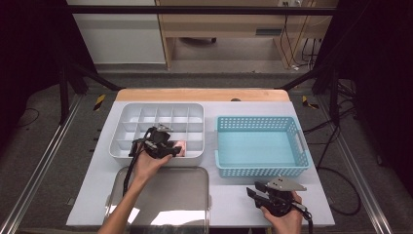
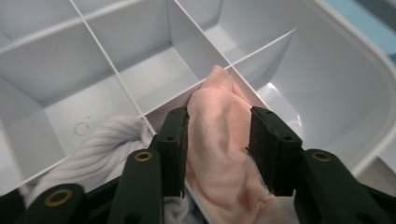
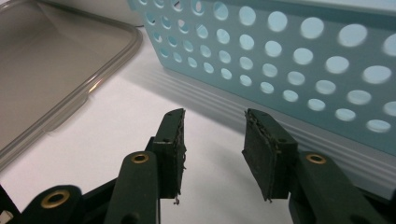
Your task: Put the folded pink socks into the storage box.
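While the left gripper (image 2: 218,140) is reaching into the white divided tray (image 1: 122,127), its jaws are standing partly apart around a pink cloth (image 2: 219,149), both pads flanking the fabric. Whether they are pressing on it or only bracketing it is hard to tell, since the cloth is bulging freely between them and looks loose rather than pinched. That pink cloth is sitting in a compartment of the front row, toward the tray's right end, its top leaning against a divider wall. Just beside it, in the neighbouring cell, a white ribbed cloth (image 2: 105,144) is already lying bunched up.

Farther out, the remaining compartments of the tray are showing bare bottoms. A clear plastic lid (image 1: 160,195) is lying flat on the counter (image 1: 229,195) in front of the tray, and a blue perforated basket (image 1: 263,122) is standing to the tray's right with nothing inside. Near that basket's front wall, the right gripper (image 3: 212,154) is resting low over the counter, jaws parted and holding nothing.

Judging by this layout, the sorting is well along: one cloth is stowed, the pink one is being settled into its cell, and the lid is probably waiting to go on.
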`<state>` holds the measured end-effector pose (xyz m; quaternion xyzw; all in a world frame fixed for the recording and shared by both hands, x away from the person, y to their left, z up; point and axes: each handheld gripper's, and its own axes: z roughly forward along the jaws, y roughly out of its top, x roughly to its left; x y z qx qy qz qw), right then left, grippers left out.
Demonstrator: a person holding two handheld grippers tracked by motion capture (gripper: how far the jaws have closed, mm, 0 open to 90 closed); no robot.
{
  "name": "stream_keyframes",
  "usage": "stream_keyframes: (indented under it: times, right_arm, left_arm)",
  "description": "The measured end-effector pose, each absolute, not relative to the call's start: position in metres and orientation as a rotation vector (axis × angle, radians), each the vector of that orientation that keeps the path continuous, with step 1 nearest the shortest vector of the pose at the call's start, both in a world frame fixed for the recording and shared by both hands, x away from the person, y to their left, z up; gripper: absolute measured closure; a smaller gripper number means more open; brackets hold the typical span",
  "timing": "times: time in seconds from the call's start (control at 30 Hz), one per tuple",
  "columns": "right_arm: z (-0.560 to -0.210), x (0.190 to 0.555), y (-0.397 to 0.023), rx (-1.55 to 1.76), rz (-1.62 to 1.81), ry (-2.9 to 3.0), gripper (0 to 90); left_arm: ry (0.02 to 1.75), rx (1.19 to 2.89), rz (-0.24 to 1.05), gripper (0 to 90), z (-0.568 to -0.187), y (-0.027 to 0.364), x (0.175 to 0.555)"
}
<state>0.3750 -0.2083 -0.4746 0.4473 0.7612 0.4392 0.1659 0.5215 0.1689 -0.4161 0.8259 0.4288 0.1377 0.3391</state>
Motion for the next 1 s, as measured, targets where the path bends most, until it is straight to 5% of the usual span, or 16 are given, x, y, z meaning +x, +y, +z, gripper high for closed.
stream_keyframes:
  times: [0.47, 1.0]
  right_arm:
    - [-0.466, 0.372, -0.204, 1.249, 1.308, 2.148, 60.3]
    - [-0.454, 0.379, -0.172, 1.179, 1.387, 2.191, 55.6]
  left_arm:
    - [1.04, 1.887, 0.469, 43.1, -0.382, 0.245, 0.46]
    - [1.082, 1.775, 0.528, 36.9, -0.391, 0.308, 0.42]
